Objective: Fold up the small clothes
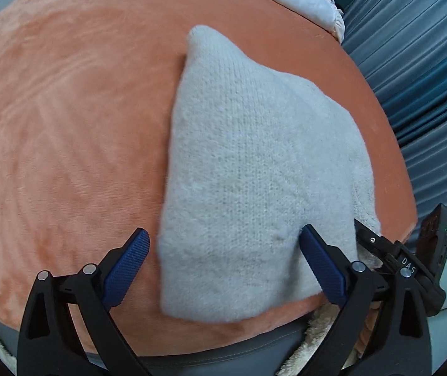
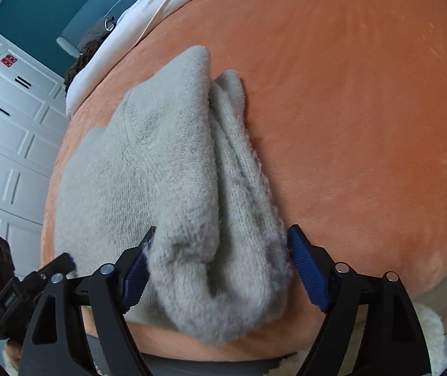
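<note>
The pale grey fluffy knitted garment [image 1: 254, 172] lies on the orange plush blanket [image 1: 67, 125], just ahead of both wide-open, empty grippers: left gripper [image 1: 223, 250], right gripper [image 2: 220, 247]. Soft, light and limp, likely; best pinched at its near corners.

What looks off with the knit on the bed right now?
The grey knit garment is folded unevenly: a thick rolled ridge bulges along its right edge on the orange blanket, not lying flat. No damage is visible.
</note>
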`<state>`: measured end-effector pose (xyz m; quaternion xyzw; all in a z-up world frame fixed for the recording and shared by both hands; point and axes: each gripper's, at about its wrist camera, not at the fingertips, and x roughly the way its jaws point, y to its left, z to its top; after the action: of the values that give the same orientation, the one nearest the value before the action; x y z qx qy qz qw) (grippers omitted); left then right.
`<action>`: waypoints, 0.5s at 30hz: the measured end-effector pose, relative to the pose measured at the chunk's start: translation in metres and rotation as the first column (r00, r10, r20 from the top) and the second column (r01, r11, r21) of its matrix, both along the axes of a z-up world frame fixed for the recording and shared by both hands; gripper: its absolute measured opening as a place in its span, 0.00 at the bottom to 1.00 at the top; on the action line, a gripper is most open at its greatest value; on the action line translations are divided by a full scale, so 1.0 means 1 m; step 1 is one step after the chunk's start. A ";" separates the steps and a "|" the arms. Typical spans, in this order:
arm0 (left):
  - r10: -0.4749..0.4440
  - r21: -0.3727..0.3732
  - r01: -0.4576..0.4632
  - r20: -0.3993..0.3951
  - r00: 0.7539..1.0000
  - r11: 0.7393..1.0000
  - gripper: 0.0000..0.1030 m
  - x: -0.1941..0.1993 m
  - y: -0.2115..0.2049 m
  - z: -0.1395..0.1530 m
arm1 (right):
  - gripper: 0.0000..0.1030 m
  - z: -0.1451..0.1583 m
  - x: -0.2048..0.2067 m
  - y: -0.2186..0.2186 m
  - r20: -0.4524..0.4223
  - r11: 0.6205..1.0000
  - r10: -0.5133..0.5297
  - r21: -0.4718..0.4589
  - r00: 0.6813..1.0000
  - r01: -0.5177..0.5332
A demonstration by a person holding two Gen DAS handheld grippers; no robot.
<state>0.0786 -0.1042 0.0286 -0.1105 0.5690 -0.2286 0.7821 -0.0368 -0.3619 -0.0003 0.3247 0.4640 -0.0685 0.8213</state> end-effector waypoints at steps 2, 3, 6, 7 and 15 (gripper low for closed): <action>-0.016 -0.047 0.014 -0.037 0.999 0.999 0.94 0.004 -0.007 -0.009 | 0.84 -0.003 0.005 0.000 0.025 1.000 0.014 0.005 1.000 -0.014; -0.010 -0.066 0.006 -0.062 0.998 0.998 0.95 0.007 -0.011 -0.016 | 0.86 -0.005 0.008 0.001 0.035 1.000 0.019 0.007 0.999 -0.019; 0.027 -0.113 -0.038 -0.092 0.995 0.993 0.96 0.013 -0.013 -0.028 | 0.89 -0.010 0.012 -0.002 0.073 0.999 0.029 0.039 0.997 -0.032; 0.030 -0.115 -0.040 -0.083 0.996 0.993 0.96 0.012 -0.014 -0.027 | 0.89 -0.010 0.013 -0.003 0.088 0.998 0.026 0.055 0.996 -0.031; -0.030 -0.088 0.028 -0.015 0.999 0.996 0.54 0.003 -0.028 0.004 | 0.35 0.003 0.030 -0.005 0.133 0.993 0.049 0.097 0.990 -0.062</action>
<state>0.0818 -0.1319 0.0326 -0.1385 0.5663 -0.2640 0.7684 -0.0069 -0.3668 0.0030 0.3565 0.4209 -0.0009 0.8341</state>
